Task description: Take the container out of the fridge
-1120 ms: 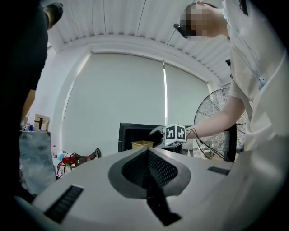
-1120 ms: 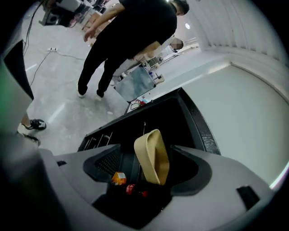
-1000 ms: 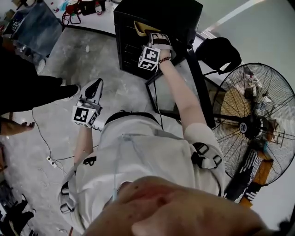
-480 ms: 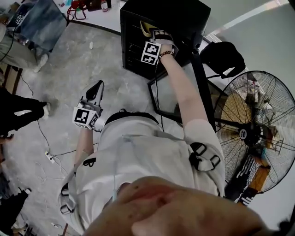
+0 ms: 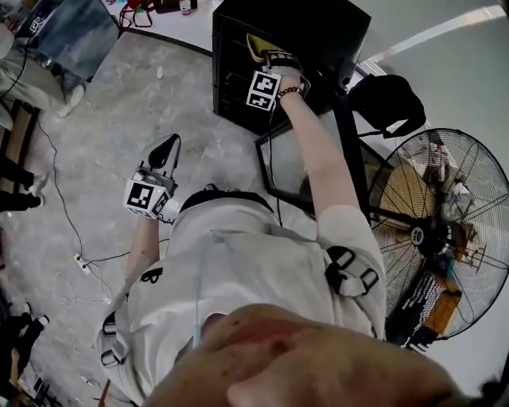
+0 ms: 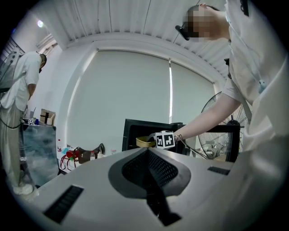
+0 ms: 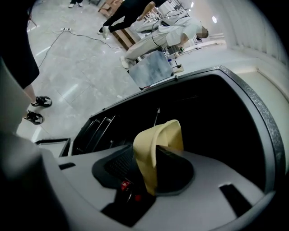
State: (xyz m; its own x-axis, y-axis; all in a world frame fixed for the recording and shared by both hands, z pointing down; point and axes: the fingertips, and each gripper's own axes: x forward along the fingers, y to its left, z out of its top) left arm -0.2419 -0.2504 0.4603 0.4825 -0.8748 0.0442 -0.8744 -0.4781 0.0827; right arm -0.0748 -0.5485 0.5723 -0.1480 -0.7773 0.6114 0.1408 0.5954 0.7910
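A cream-yellow container [image 5: 256,45] sits at the open front of the black fridge [image 5: 318,32]. My right gripper [image 5: 260,54] reaches into the fridge, and its jaws are closing on the container's rim [image 7: 158,144], which stands between the two pads. Dark fridge interior [image 7: 216,117] surrounds it. My left gripper [image 5: 169,145] hangs by my left hip, shut and empty, pointing toward the fridge. In the left gripper view the shut left gripper [image 6: 148,155] faces the fridge [image 6: 135,128], the container [image 6: 144,141] and the right hand.
The fridge's glass door [image 5: 294,159] stands open beside my right arm. A large floor fan [image 5: 433,230] and a black bag [image 5: 386,91] are at the right. Cables [image 5: 79,262] cross the grey floor. A cluttered table [image 5: 159,12] and bystanders [image 5: 20,75] are at the far left.
My right gripper has stayed at the fridge opening with the container at its tips. The left gripper has hardly moved. Bystanders at the left have shifted away.
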